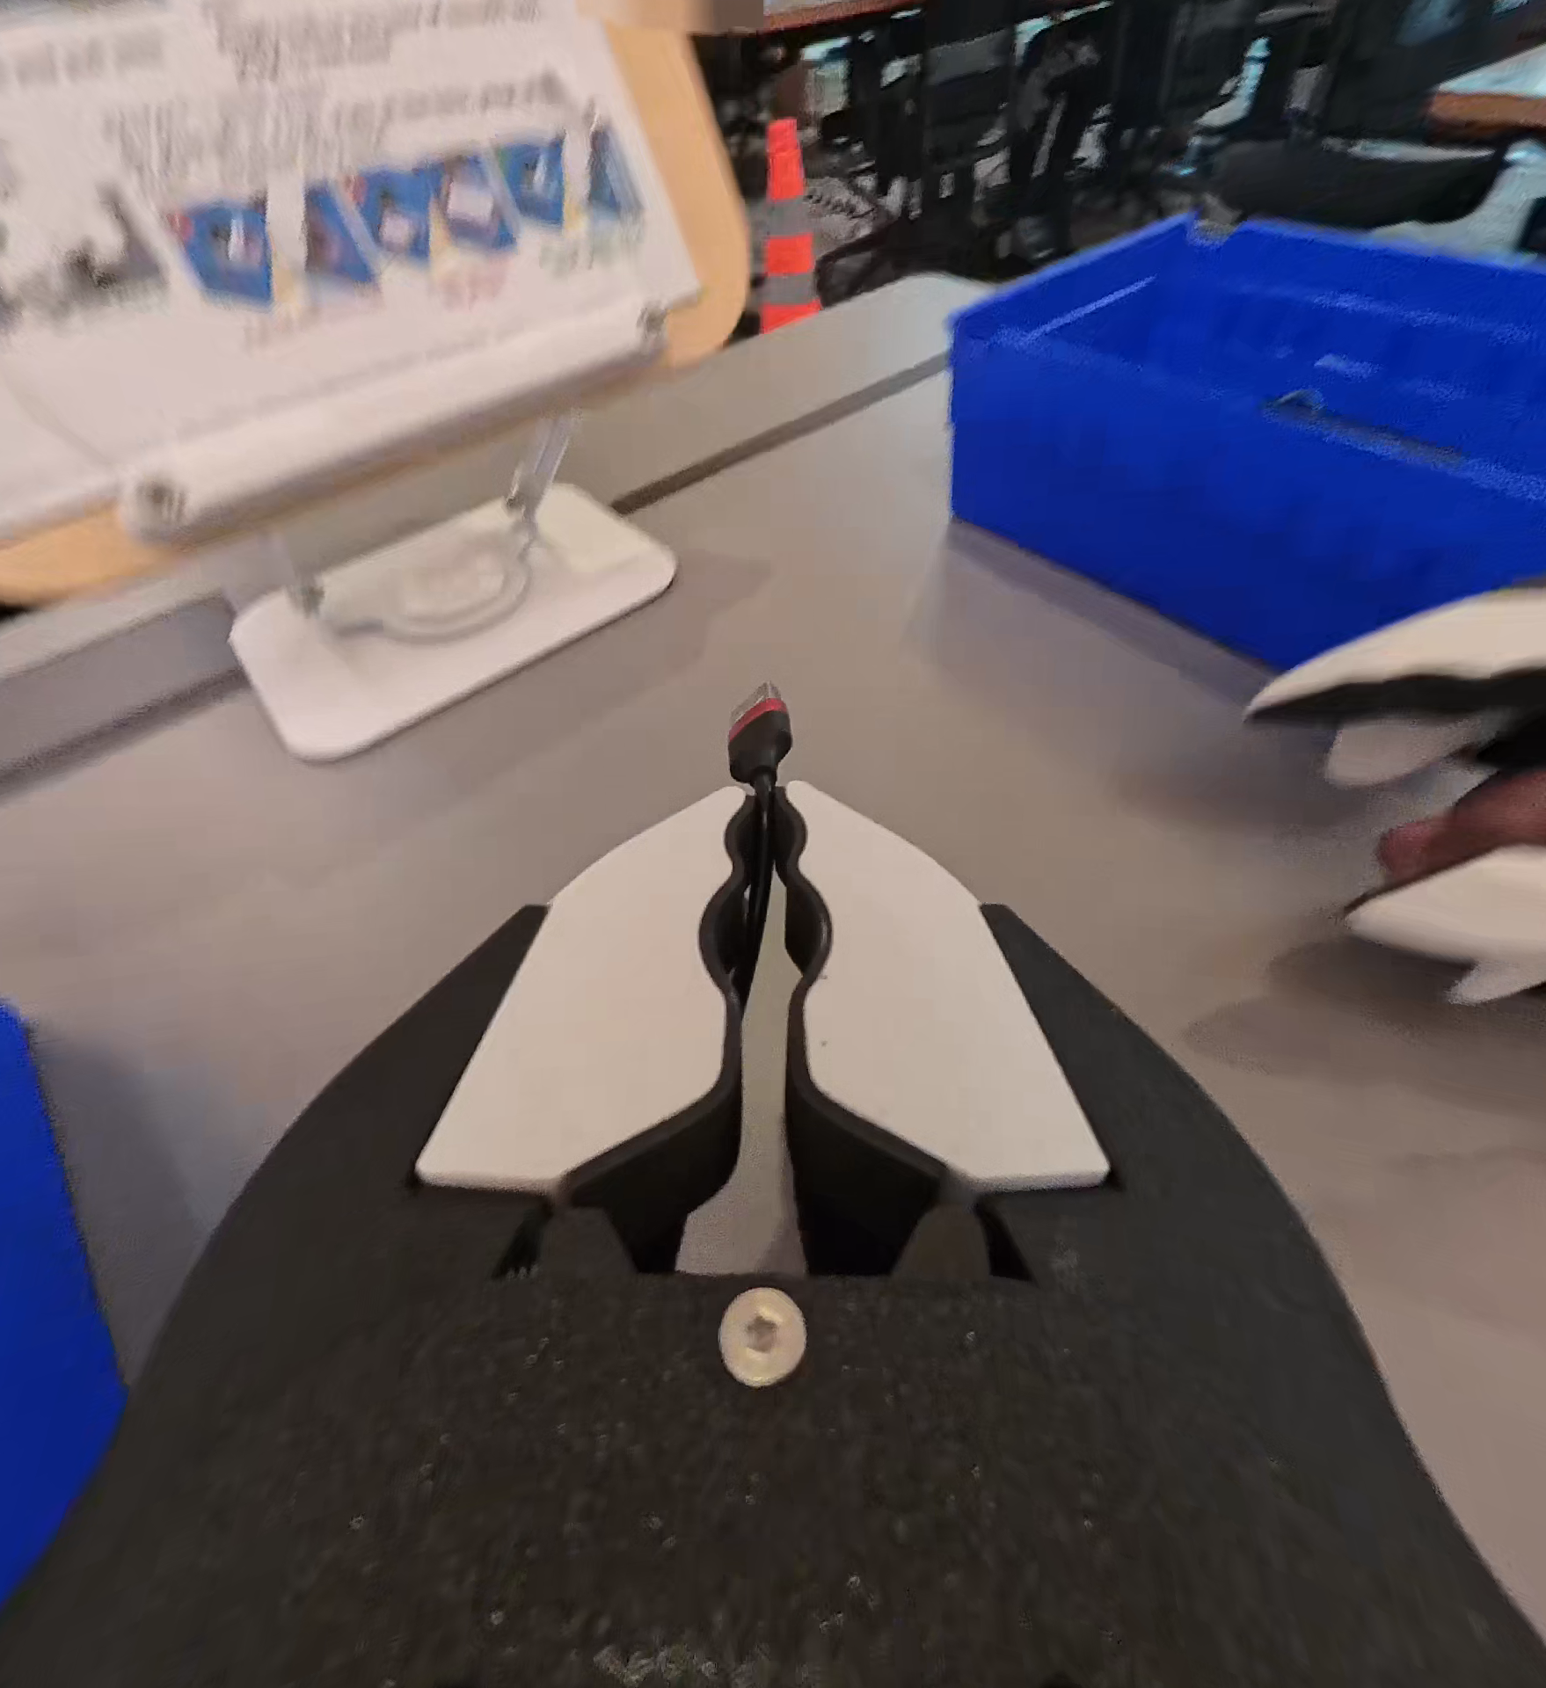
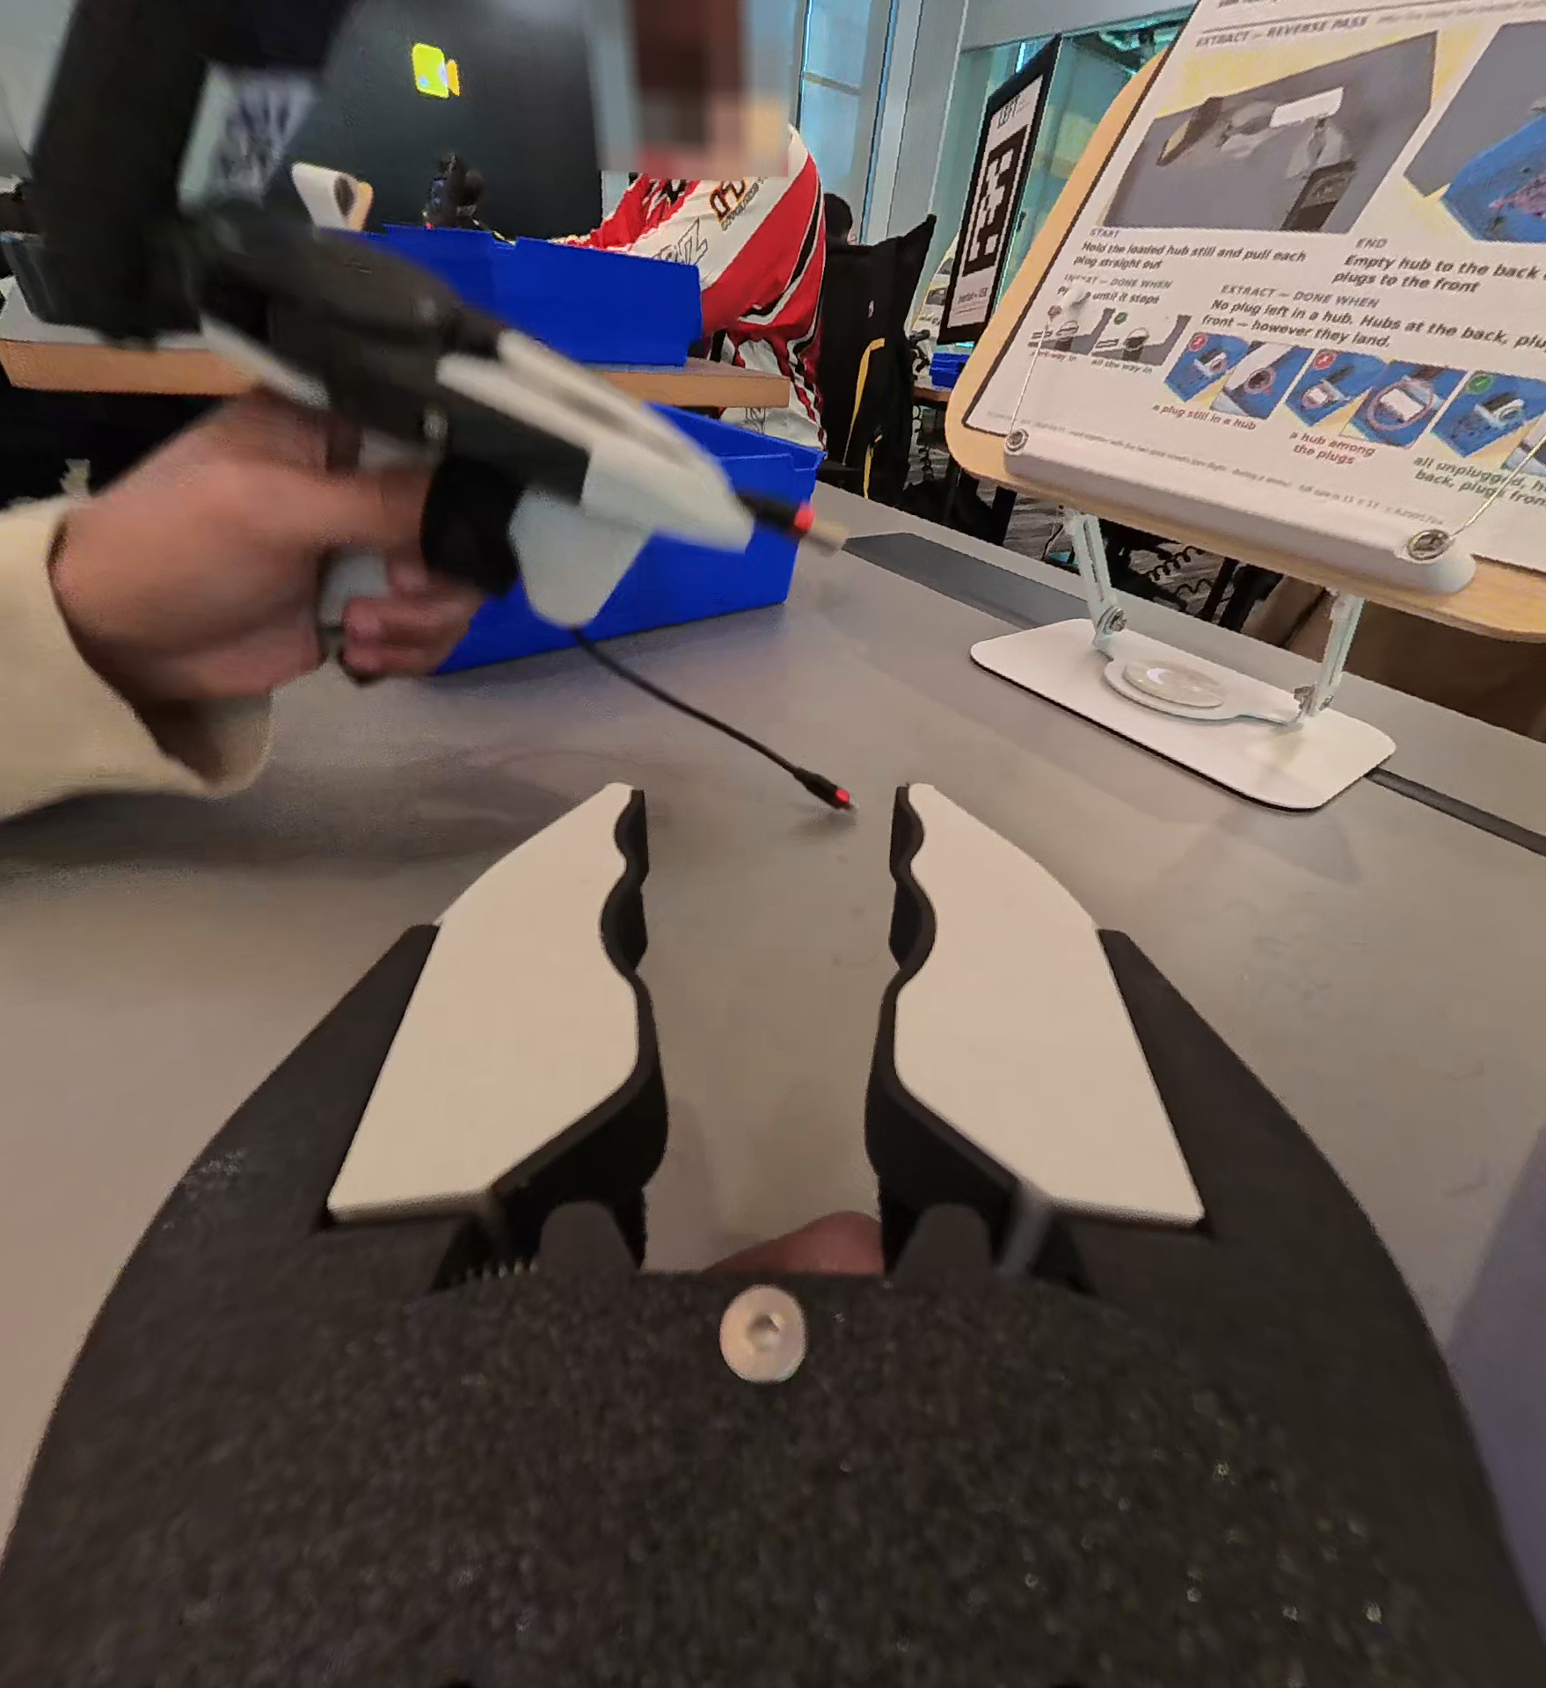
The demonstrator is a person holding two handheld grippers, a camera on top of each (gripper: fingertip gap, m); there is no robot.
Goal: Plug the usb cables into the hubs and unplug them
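My left gripper (image 1: 765,795) is shut on a thin black usb cable (image 1: 758,877), just behind its black-and-red plug (image 1: 758,726), which sticks out past the fingertips above the grey table. In the right wrist view the left gripper (image 2: 742,521) is held in a hand at the left, the plug (image 2: 806,525) pointing right and the cable (image 2: 696,712) hanging down to a second red-tipped end (image 2: 838,799) on the table. My right gripper (image 2: 765,804) is open and empty, low over the table just short of that end. It also shows at the right edge of the left wrist view (image 1: 1391,804). No hub is in view.
A blue bin (image 1: 1281,429) stands at the back right of the left wrist view, another blue bin (image 2: 660,548) behind the left gripper. An instruction sheet on a wooden board with a white stand (image 2: 1190,703) sits at the back. A person in a red and white shirt (image 2: 751,265) sits behind. The tips of one gripper are about 12 centimeters away from the tips of the other.
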